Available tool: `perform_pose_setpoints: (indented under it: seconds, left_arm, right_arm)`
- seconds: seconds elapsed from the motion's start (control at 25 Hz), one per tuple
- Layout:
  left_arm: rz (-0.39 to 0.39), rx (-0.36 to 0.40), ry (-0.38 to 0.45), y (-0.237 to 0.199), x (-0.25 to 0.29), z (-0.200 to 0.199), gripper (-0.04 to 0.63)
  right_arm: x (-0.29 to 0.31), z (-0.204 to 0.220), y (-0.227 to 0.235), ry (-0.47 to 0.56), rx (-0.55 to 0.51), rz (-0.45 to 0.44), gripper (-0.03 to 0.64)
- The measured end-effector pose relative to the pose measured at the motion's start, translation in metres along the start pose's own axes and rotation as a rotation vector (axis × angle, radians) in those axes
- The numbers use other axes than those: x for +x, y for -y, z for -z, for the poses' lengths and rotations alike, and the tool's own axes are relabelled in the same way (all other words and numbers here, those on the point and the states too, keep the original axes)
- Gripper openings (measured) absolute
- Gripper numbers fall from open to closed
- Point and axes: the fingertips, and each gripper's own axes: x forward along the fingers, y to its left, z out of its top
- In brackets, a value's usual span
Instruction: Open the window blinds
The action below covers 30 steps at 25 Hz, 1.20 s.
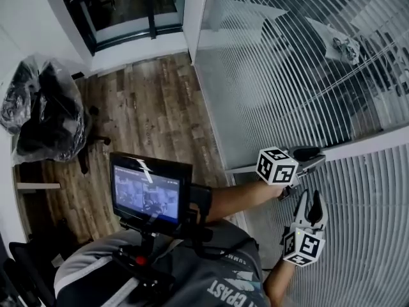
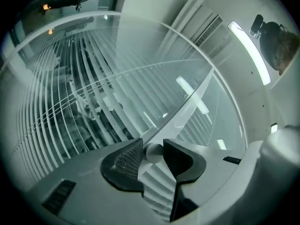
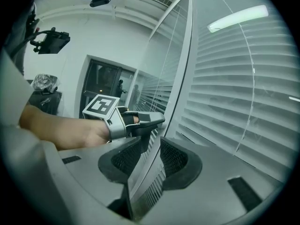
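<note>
**Wood-floored office, both grippers up at the slatted glass wall**

Brown plank flooring (image 1: 147, 107) runs along the left of the room. A black bundle wrapped in clear plastic (image 1: 41, 110) sits at its far left edge. Nearer the middle, a small black monitor (image 1: 150, 190) rides on the rig at the person's chest. To the right of it a bare forearm reaches across to the left gripper (image 1: 315, 158). Its jaws stand wide and pinch a small white round knob (image 2: 153, 153) between their tips. The knob is right at the white horizontal frame bar (image 1: 364, 144). Just below it, the right gripper (image 1: 309, 200) points up toward the same bar. Its jaws are spread with nothing caught between them, only the frame and slats beyond. White horizontal window blinds (image 1: 281, 75) fill the right side, above and below the bar. Dark shapes show through between the upper slats.
</note>
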Motion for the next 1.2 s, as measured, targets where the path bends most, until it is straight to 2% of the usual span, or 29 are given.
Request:
perform_pose_setpoints:
  seconds: [0.44, 0.6, 0.72, 0.88, 1.04, 1.2]
  left_arm:
    - [0.002, 0.013, -0.006, -0.001, 0.000, 0.001, 0.138]
    - [0.019, 0.073, -0.049, -0.001, 0.002, 0.003, 0.141]
    - [0.036, 0.167, -0.109, 0.002, 0.002, 0.007, 0.141]
    - [0.046, 0.354, -0.170, 0.007, -0.007, 0.011, 0.141]
    - [0.052, 0.541, -0.192, 0.017, -0.021, -0.002, 0.141]
    - [0.023, 0.654, -0.195, 0.014, -0.050, -0.027, 0.141]
  right_arm:
    - [-0.002, -0.005, 0.000, 0.009, -0.001, -0.003, 0.098]
    - [0.001, -0.003, -0.001, 0.012, 0.021, -0.019, 0.098]
    - [0.003, -0.008, 0.003, 0.028, 0.036, -0.020, 0.098]
    - [0.005, -0.024, 0.012, 0.082, 0.026, -0.022, 0.098]
    - [0.012, -0.043, 0.012, 0.129, 0.023, -0.035, 0.098]
    - [0.025, -0.062, 0.003, 0.173, 0.037, -0.065, 0.098]
